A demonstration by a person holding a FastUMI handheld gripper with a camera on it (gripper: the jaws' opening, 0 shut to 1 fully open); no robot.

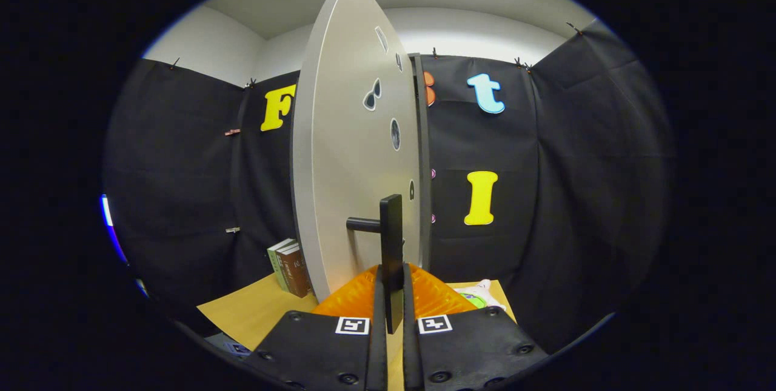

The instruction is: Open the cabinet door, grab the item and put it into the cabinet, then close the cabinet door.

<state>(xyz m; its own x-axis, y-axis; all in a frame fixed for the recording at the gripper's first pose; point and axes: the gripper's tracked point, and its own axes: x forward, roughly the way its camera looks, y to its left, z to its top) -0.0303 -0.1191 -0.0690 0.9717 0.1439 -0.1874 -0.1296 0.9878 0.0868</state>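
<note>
The gripper point(391, 294) is closed on the cabinet door's handle point(391, 245), both fingers pressed to the bar so the door point(351, 154) can be swung. The item point(482, 295), seemingly a soft toy, is left on the table point(254, 315) just beyond the fingers, beside the cabinet.

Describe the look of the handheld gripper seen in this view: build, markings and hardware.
The gripper has two fingers with ridged pads. Each sits on a dark, matte, flat carrier plate fixed with round screws. Each plate bears a small square black-and-white tag by its inner edge. No cables or sleeve are visible.
</note>
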